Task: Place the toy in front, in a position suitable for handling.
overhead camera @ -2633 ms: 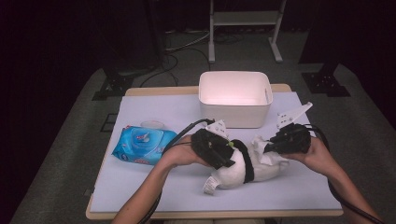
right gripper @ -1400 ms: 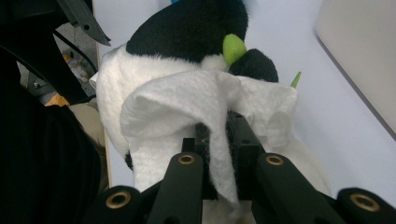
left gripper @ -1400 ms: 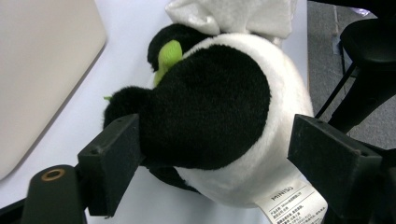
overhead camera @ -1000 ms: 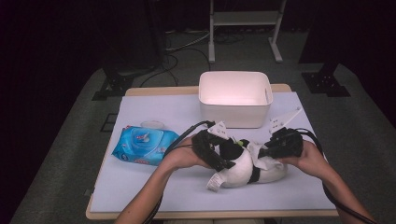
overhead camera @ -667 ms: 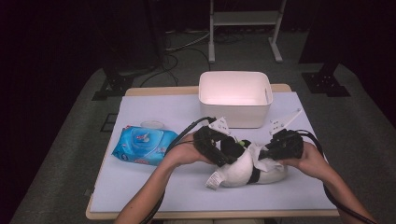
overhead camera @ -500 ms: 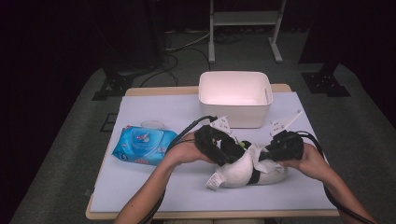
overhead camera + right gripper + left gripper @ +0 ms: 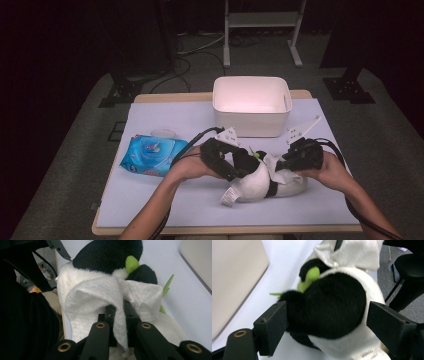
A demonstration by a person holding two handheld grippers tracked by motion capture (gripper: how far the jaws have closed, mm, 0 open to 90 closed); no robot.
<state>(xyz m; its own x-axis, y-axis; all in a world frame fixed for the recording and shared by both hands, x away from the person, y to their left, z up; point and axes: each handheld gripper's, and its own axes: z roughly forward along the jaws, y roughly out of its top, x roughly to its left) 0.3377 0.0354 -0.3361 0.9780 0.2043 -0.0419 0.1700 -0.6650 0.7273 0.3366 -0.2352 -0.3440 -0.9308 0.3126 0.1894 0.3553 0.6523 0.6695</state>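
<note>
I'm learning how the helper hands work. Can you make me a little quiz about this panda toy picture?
1. True or false: the right gripper pinches a white cloth wipe.
2. What lies between the left gripper fingers: A the black-and-white plush panda toy, B the blue wet-wipe packet, C the white plastic bin?
3. Is the bin upright or tipped over?

Key: 1 true. 2 A, though the right finger stands clear of it. 3 upright.
</note>
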